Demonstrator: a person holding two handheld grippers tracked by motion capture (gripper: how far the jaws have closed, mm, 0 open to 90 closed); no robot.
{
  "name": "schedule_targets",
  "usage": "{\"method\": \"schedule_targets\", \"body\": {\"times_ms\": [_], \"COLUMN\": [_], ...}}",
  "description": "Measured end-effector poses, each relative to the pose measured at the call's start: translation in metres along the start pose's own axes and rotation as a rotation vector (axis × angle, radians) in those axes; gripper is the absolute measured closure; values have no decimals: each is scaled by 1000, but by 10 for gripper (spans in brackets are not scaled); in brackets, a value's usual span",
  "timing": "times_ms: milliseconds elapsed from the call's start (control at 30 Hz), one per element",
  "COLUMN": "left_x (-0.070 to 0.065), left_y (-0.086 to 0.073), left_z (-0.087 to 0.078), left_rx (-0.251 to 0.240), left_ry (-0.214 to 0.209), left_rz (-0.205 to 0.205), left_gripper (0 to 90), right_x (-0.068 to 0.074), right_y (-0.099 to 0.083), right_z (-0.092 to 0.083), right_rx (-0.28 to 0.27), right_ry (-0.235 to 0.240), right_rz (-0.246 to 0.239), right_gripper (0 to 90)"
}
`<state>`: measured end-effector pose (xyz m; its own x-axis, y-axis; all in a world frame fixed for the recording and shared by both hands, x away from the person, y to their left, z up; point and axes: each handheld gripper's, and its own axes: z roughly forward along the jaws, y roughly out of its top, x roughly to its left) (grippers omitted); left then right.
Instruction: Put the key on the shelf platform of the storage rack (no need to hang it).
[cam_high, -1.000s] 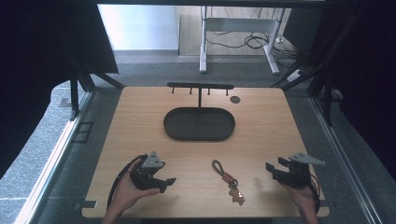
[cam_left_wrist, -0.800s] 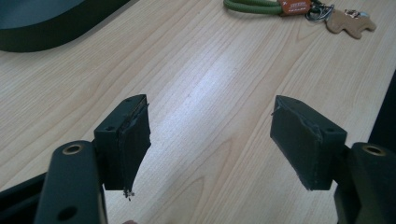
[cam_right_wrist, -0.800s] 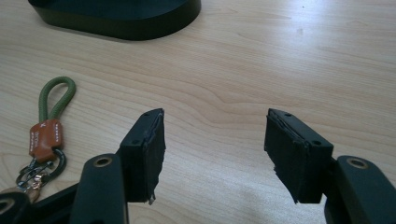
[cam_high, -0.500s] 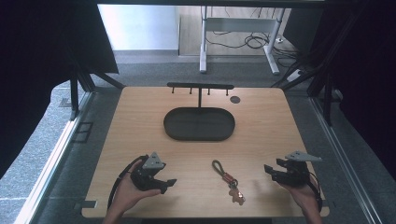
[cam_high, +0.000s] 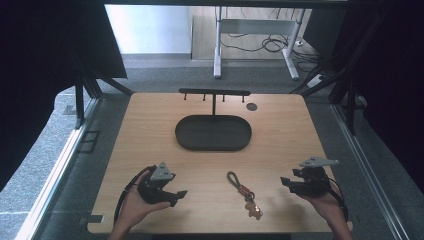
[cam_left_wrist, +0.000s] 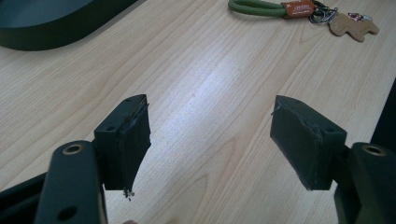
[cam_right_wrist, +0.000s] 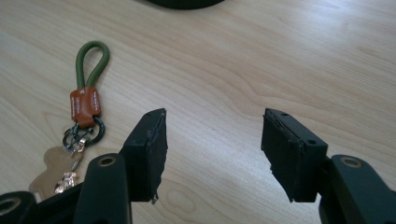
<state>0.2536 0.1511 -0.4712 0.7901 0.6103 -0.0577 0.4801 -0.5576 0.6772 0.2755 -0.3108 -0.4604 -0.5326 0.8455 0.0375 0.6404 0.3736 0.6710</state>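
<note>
**Between two spread grippers, a keychain waits**

Near the front edge of the worktop (cam_high: 150, 130) lies the keychain (cam_high: 244, 193): light, floppy, likely to dangle when lifted. Best hold looks like the orange leather tab (cam_right_wrist: 85, 108), firmer than the olive cord loop (cam_right_wrist: 93, 63). A tan bear-shaped charm (cam_left_wrist: 353, 25) trails off its ring. Left hand-held gripper (cam_high: 172, 195) and right hand-held gripper (cam_high: 289, 183) flank it, jaws wide, empty. Beyond sits a dark oval tray (cam_high: 213, 133).

Wooden table (cam_high: 150, 130), dark oval tray (cam_high: 213, 133), black hook rack (cam_high: 215, 92), green-looped keychain (cam_high: 243, 192)
</note>
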Motion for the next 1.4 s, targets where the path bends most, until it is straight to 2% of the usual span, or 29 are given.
{"method": "schedule_targets", "body": {"times_ms": [67, 433, 1033, 1400], "left_x": [-2, -5, -7, -6], "left_y": [1, 2, 2, 2], "left_z": [1, 3, 7, 6], "left_rx": [-2, 4, 15, 8], "left_ry": [-4, -12, -19, -21], "left_rz": [5, 18, 21, 21], "left_gripper": [292, 292, 292, 292], "right_x": [3, 12, 29, 38], "right_y": [8, 33, 53, 61], "right_z": [1, 5, 16, 24], "right_rx": [40, 103, 195, 234], "right_ry": [10, 40, 54, 58], "right_rz": [-32, -89, -158, -180], "right_gripper": [420, 436, 443, 455]}}
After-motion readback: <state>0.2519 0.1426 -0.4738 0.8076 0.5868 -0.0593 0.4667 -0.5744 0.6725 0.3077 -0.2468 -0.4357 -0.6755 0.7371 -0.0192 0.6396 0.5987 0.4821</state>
